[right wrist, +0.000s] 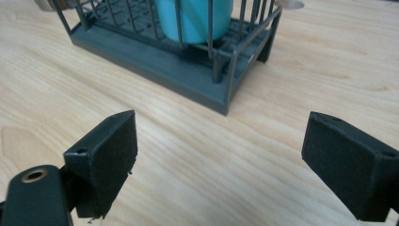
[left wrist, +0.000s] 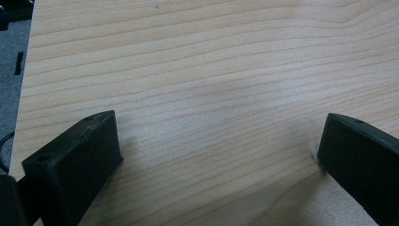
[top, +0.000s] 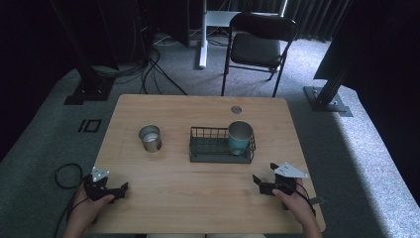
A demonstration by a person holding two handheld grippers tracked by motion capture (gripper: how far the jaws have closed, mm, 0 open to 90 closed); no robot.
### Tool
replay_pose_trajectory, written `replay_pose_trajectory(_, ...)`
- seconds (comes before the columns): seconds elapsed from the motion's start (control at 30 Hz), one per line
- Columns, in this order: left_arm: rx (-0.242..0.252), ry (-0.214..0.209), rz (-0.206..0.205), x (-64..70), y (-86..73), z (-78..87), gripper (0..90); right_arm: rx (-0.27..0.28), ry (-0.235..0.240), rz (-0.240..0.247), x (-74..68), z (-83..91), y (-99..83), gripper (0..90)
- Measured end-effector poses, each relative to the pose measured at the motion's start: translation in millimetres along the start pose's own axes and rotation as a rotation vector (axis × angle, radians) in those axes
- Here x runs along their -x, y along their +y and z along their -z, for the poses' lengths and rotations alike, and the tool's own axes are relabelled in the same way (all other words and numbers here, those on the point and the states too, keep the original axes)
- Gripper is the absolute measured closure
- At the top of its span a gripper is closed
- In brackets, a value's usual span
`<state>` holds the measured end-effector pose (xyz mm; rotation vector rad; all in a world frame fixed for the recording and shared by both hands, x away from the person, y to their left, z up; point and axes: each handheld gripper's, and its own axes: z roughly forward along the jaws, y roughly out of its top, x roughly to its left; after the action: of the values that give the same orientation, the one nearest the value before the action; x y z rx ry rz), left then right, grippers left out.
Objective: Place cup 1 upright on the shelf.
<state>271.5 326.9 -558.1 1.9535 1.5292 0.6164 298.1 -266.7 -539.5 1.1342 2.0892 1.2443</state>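
A dark wire rack (top: pixel 213 151) stands in the middle of the wooden table (top: pixel 198 198), with a teal cup (top: pixel 239 137) upright in its right end. A silver metal cup (top: pixel 150 138) stands on the table to the rack's left. My left gripper (top: pixel 121 191) rests near the front left edge, open, with bare wood between its jaws (left wrist: pixel 221 141). My right gripper (top: pixel 263 177) rests at the front right, open and empty (right wrist: pixel 219 150). In the right gripper view the rack (right wrist: pixel 188 70) and the teal cup (right wrist: pixel 195 19) lie just ahead of the jaws.
A small round metal disc (top: pixel 236 109) lies near the table's far edge. Behind the table stand a black folding chair (top: pixel 257 47), a white desk leg (top: pixel 203 44) and black stand bases (top: pixel 89 91) with cables on grey carpet.
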Motion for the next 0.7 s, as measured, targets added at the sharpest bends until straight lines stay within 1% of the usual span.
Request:
replay_pose_trajectory(0.13, 0.000, 0.000, 0.000, 0.0, 0.0, 0.0, 0.4, -0.035, 0.013, 0.004, 4.5, 6.2, -6.3, 10.8)
replay_pose_trajectory(0.2, 0.000, 0.000, 0.000, 0.0, 0.0, 0.0, 0.4, -0.038, 0.014, 0.008, 5.0, 7.0, -7.2, 10.8)
replay_pose_trajectory(0.33, 0.000, 0.000, 0.000, 0.0, 0.0, 0.0, 0.4, -0.062, 0.041, 0.023, 6.5, 11.4, -11.7, 10.8)
replay_pose_trajectory(0.37, 0.000, 0.000, 0.000, 0.0, 0.0, 0.0, 0.4, -0.062, 0.041, 0.023, 6.5, 11.4, -11.7, 10.8)
replay_pose_trajectory(0.4, 0.000, 0.000, 0.000, 0.0, 0.0, 0.0, 0.4, -0.085, 0.061, 0.047, 7.3, 14.6, -15.2, 10.8)
replay_pose_trajectory(0.47, 0.000, 0.000, 0.000, 0.0, 0.0, 0.0, 0.4, -0.106, 0.068, 0.056, 8.4, 16.7, -17.7, 10.8)
replay_pose_trajectory(0.57, 0.000, 0.000, 0.000, 0.0, 0.0, 0.0, 0.4, -0.126, 0.078, 0.048, 10.5, 20.5, -21.0, 10.8)
replay_pose_trajectory(0.67, 0.000, 0.000, 0.000, 0.0, 0.0, 0.0, 0.4, -0.130, 0.063, 0.026, 13.3, 23.2, -22.9, 10.8)
replay_pose_trajectory(0.7, 0.000, 0.000, 0.000, 0.0, 0.0, 0.0, 0.4, -0.130, 0.063, 0.026, 13.3, 23.2, -22.9, 10.8)
